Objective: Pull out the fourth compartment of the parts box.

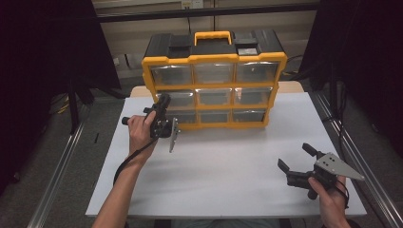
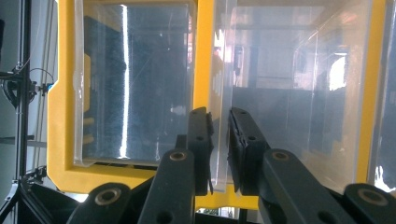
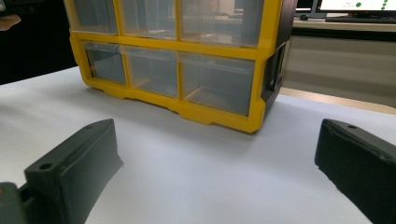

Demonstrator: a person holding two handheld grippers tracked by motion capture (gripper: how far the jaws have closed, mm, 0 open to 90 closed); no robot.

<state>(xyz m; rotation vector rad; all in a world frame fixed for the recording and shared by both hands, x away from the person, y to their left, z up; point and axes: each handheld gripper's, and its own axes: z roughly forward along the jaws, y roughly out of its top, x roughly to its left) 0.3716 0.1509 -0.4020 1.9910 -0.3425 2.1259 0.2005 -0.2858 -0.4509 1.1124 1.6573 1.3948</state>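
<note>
A yellow-framed organizer [image 1: 214, 87] with a black top and three rows of clear drawers stands at the back of the white table [image 1: 223, 161]. My left gripper [image 1: 170, 117], turned on its side, is at the organizer's lower left drawers [image 1: 185, 116]. In the left gripper view its jaws are shut on the thin clear front lip of a drawer [image 2: 219, 140], beside a yellow divider [image 2: 203, 56]. My right gripper [image 1: 297, 159] hovers low at the table's front right, open and holding nothing. In the right gripper view it [image 3: 217, 140] faces the organizer's right corner [image 3: 259, 88].
Dark curtains hang at both sides, and metal rails [image 1: 62, 161] run along the floor next to the table. A yellow carry handle [image 1: 213, 37] tops the organizer. The drawers look empty. White table surface lies between the two grippers.
</note>
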